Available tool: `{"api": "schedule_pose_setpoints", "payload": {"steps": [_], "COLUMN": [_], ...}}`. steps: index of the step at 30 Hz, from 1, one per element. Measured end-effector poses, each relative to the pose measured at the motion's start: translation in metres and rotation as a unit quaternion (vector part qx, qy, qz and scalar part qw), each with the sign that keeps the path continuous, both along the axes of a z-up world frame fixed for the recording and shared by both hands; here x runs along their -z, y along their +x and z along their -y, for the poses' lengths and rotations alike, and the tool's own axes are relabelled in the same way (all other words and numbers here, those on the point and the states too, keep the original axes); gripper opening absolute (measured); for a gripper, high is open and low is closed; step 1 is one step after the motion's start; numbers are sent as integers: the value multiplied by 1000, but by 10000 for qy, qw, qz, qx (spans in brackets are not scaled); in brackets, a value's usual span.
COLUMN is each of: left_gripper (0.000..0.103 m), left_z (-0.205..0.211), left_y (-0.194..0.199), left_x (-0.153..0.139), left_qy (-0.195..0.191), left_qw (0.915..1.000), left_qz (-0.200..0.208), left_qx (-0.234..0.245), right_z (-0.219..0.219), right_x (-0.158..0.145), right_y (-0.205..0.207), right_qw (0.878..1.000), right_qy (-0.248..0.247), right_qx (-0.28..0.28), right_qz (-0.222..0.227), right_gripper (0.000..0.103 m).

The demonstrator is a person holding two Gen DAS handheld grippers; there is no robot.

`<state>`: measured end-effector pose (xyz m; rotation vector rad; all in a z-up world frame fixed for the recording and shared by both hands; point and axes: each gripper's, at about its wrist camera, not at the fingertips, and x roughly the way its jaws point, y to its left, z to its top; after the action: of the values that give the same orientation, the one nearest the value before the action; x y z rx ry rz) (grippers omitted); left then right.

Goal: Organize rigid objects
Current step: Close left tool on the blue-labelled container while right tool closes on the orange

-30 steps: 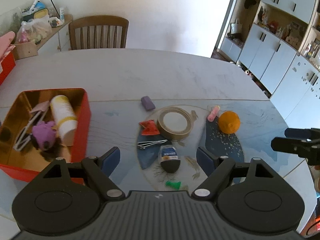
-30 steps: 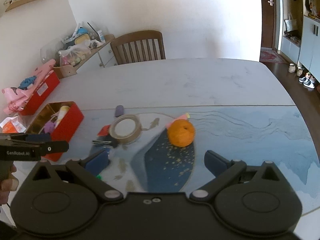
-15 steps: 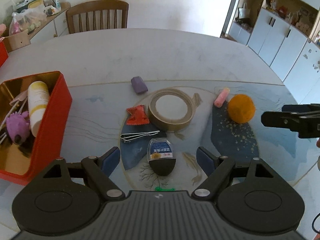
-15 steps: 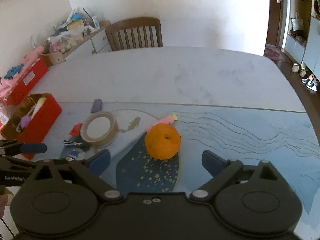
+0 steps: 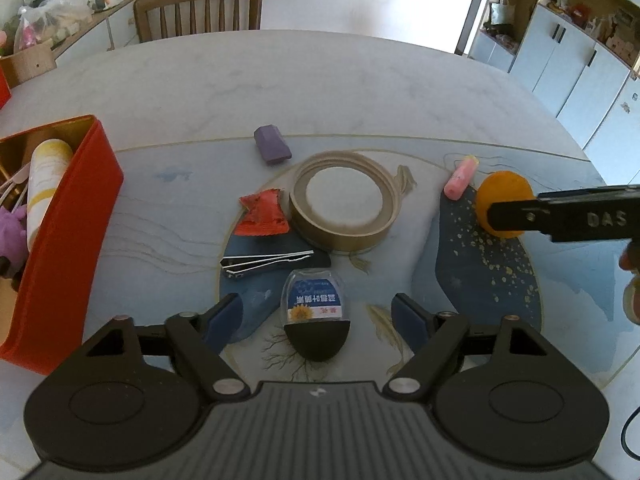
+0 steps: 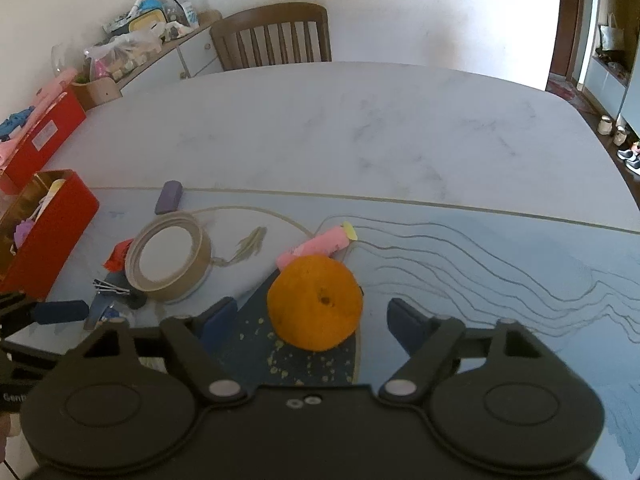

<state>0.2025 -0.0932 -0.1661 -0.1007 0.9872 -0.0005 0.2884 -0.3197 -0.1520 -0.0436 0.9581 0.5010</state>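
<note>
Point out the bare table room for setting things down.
The marble table lies bare from the purple block to the chair, and right of the orange. It is crowded around the tape roll beside the red box.

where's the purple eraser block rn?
The purple block lies on the table at the mat's far edge, left of centre in the left wrist view, just behind the tape roll and the red wrapper.

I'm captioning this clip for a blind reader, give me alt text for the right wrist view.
An orange sits on the blue patterned table between the open, closing fingers of the right gripper, which do not yet touch it. Behind it lies a pink tube; to the left are a tape roll and a red box.
</note>
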Motion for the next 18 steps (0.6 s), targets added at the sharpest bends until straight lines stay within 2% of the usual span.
{"api": "schedule_pose_setpoints", "payload": {"steps": [6,10,12,18], "left_gripper": [59,49,41,38], "left_z": [7,12,14,14], "left_y": [0,2,1,1], "left_x": [5,5,5,5], "left_qy": [133,258,328,349], "left_qw": [9999,9994,9992,9990], "left_qz": [-41,12,30,42], "left_qx": [101,226,238,268], "right_z": [-3,-5,-5,-5], "right_x": [3,3,3,3], "right_y": [4,6,6,5], "right_qw": [10000,9999,9999,9998], "right_qy": [0,-75,-129,-177], "right_qx": [-70,-92,-65,-76], "right_qz": [-19,21,46,76], "right_gripper": [70,59,56,54]}}
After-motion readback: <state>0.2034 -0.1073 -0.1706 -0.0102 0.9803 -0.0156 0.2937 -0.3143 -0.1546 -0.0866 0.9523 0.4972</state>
